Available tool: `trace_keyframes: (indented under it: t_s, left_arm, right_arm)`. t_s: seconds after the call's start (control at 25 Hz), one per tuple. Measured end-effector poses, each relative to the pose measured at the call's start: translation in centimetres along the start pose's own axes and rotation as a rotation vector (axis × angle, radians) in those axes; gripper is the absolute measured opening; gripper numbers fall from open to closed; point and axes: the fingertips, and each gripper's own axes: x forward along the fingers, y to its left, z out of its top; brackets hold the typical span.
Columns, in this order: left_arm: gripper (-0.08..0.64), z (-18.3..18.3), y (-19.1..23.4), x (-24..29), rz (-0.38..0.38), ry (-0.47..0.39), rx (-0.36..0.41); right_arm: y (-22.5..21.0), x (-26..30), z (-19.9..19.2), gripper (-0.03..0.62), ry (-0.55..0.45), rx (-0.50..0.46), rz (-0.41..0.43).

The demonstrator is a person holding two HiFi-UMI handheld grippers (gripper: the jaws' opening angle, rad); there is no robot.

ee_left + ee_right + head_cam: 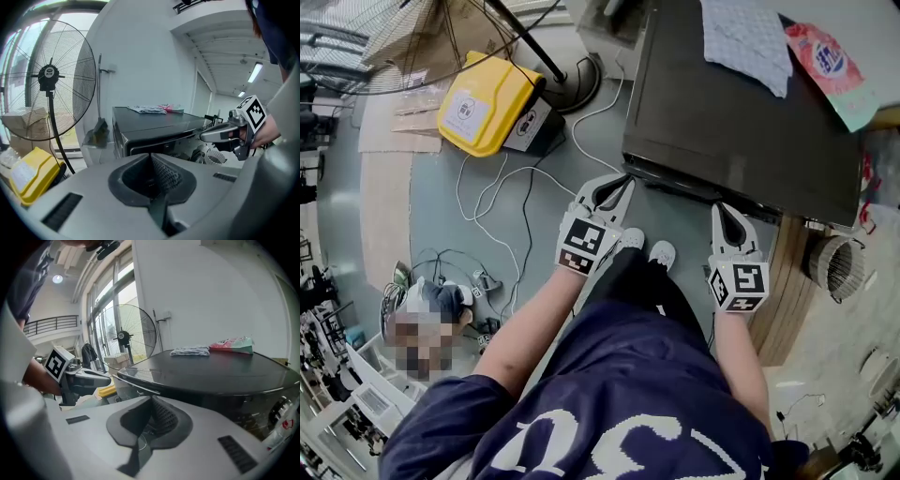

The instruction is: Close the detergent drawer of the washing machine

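From my head I am seeing only the top of the washing machine [741, 122]; its front, with the detergent drawer, is lying out of sight below. The top edge is cropping the cloth [745, 37] and the fan [347, 37]. The pink packet [830, 61] is showing print too small to read. In the left gripper view my left gripper [152, 159] is covering the machine's lower front.

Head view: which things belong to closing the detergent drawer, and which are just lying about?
Job: washing machine, left gripper, right gripper, both shut.
Lying about: cloth and pink packet on its top; yellow case and fan beside it.
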Motion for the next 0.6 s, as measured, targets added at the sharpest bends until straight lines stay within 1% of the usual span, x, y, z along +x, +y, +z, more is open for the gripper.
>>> trace_keyframes:
  t_s: [0.16, 0.24, 0.36, 0.6]
  left_arm:
    - [0.02, 0.6, 0.2, 1.0, 0.029, -0.004, 0.015]
    - [0.02, 0.7, 0.4, 1.1, 0.039, -0.002, 0.016]
    - [0.02, 0.6, 0.4, 1.2, 0.038, -0.002, 0.006]
    - [0.02, 0.7, 0.6, 1.3, 0.052, -0.007, -0.021]
  right_arm:
    - [0.5, 0.9, 0.2, 0.017, 0.006, 0.002, -0.002]
    - [0.6, 1.4, 0.1, 0.017, 0.019, -0.012, -0.001]
    - [0.8, 2.0, -0.2, 0.017, 0.037, -0.037, 0.008]
    - [0.7, 2.1, -0.1, 0.017, 0.024, -0.017, -0.013]
